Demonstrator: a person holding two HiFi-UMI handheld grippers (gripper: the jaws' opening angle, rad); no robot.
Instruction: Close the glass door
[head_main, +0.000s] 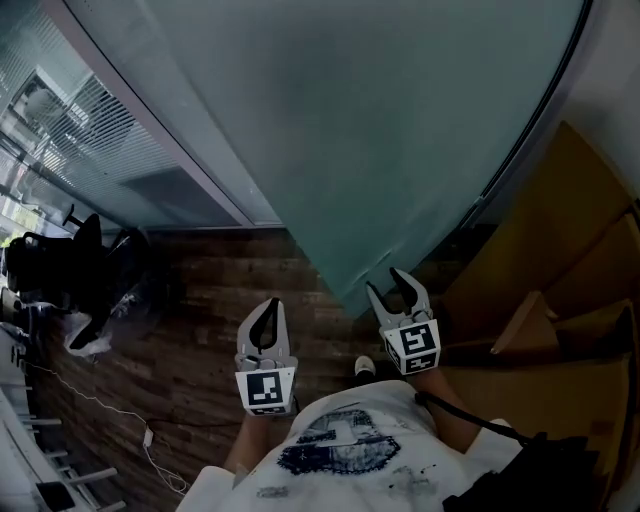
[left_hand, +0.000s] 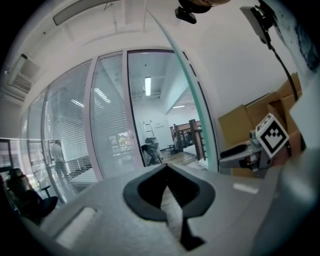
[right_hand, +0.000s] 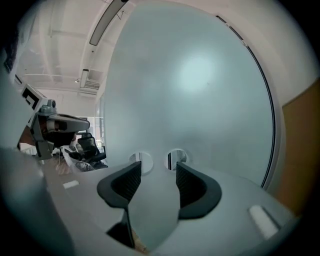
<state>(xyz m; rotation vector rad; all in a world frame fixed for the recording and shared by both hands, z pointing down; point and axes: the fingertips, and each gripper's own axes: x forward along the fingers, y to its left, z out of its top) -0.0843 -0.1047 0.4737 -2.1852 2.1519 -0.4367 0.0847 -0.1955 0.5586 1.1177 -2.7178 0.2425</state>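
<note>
In the head view we look down on a dark wooden floor (head_main: 200, 300). The frosted glass door (head_main: 380, 130) sweeps from 12 o'clock down to a lower corner near the centre. Our right claw (head_main: 385, 280) sits at about 5 o'clock from that corner, just beside it, with its jaws spread apart and nothing between them. Whether a tip touches the glass we cannot tell. Our left claw (head_main: 269, 303) is at 7 o'clock from the corner, clear of the door, with its jaws pressed together and empty. Cardboard boxes (head_main: 570, 260) are stacked at 3 o'clock, and an office chair (head_main: 80, 260) stands at 9 o'clock.

The left gripper view shows the two dark pads meeting at a point, holding nothing. Beyond them is a glazed partition (left_hand: 110, 115) with blinds. The door's greenish edge runs from 12 o'clock down towards 4 o'clock, with the other claw at 3 o'clock.

In the right gripper view the frosted pane fills nearly everything ahead. The jaws stand wide apart, facing the glass, and two round openings (right_hand: 176, 159) show just above their tips — no pad presses on the door.
</note>
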